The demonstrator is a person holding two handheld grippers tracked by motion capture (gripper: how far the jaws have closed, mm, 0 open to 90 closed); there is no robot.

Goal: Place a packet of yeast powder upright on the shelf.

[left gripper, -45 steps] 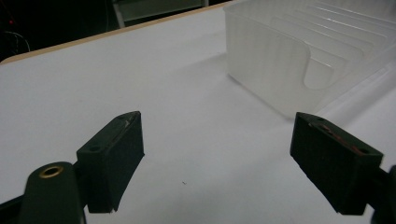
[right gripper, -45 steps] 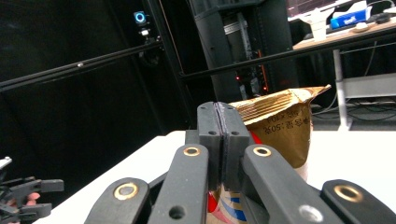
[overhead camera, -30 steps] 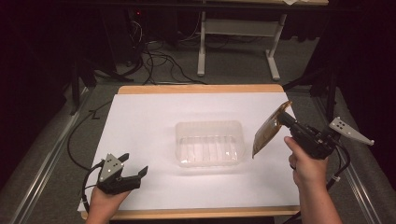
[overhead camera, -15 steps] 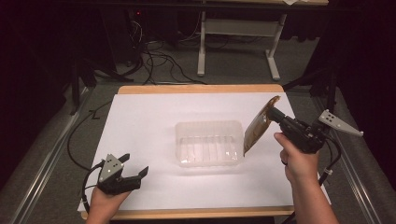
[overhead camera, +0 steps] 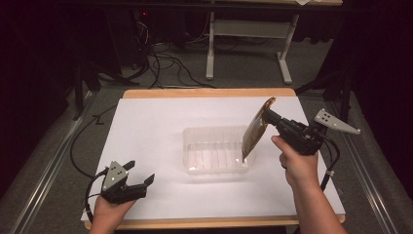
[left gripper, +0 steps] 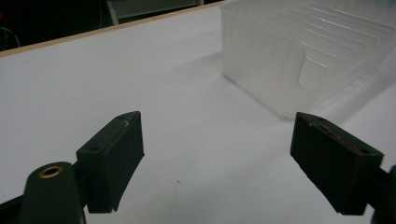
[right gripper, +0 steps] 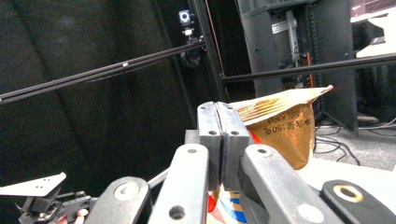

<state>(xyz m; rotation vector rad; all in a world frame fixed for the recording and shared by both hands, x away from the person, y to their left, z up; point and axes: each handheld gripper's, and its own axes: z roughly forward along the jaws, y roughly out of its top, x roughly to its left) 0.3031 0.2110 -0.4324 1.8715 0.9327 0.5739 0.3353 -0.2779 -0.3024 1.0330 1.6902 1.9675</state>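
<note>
One pouch (overhead camera: 257, 130), pinched at its top edge by the right gripper (overhead camera: 269, 117), fingers pressed tight on it. Since a second ago it has swung in from the right, and its lower end now hangs over the right rim of the one clear tray (overhead camera: 214, 148) mid-table (overhead camera: 146, 126); probably about to drop in. Left gripper (overhead camera: 141, 174) rests near the front-left, fingers spread, holding nothing. Two grippers total.

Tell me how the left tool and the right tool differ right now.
The left tool has its jaws wide apart with nothing between them; the right tool is shut on the golden pouch. The left tool sits low at the near left of the white table; the right tool is raised, holding the pouch hanging over the right end of the clear plastic container. Both are black and hand-held.
</note>
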